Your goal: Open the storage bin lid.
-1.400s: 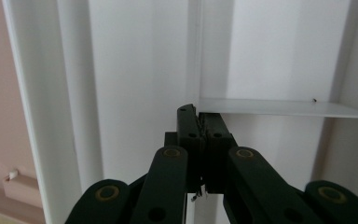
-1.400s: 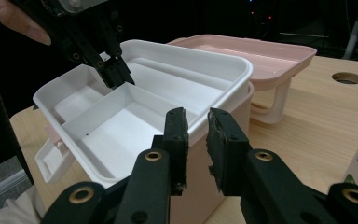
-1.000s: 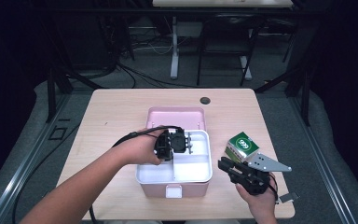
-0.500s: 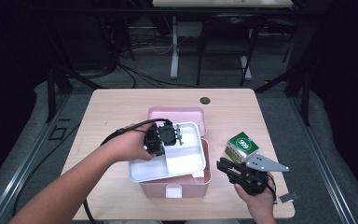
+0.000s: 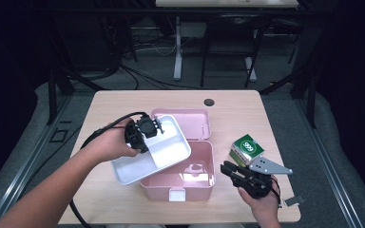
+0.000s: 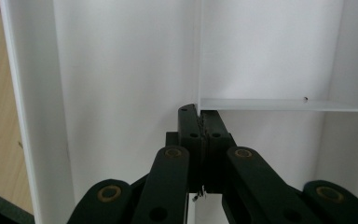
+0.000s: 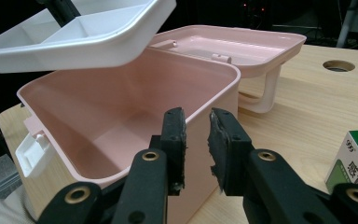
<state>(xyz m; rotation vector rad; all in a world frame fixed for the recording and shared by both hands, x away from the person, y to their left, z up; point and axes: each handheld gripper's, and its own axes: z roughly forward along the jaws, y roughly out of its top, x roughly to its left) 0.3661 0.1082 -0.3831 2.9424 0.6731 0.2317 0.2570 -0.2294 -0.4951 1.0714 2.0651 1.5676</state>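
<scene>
A white divided tray (image 5: pixel 171 148) hangs tilted above the left side of the open pink box (image 5: pixel 190 186). My left gripper (image 5: pixel 152 130) is shut on the tray's thin inner divider; in the left gripper view the jaws (image 6: pixel 200 114) pinch that divider inside the white tray (image 6: pixel 121 70). My right gripper (image 5: pixel 226 169) rests low by the box's right front corner. Its jaws (image 7: pixel 196 116) stand slightly apart with nothing between them, facing the pink box (image 7: pixel 121 98), with the tray (image 7: pixel 74 32) overhead. The box interior looks bare.
The pink lid (image 5: pixel 185 118) lies flipped back on the table behind the box. A green and white carton (image 5: pixel 247 148) stands right of the box, just beyond my right gripper. A round cable hole (image 5: pixel 209 101) sits near the table's far edge. The box's white latch (image 5: pixel 177 194) faces the front.
My left gripper has lifted the white tray out of the pink box and carried it left and slightly up. The right gripper has stayed in place.
</scene>
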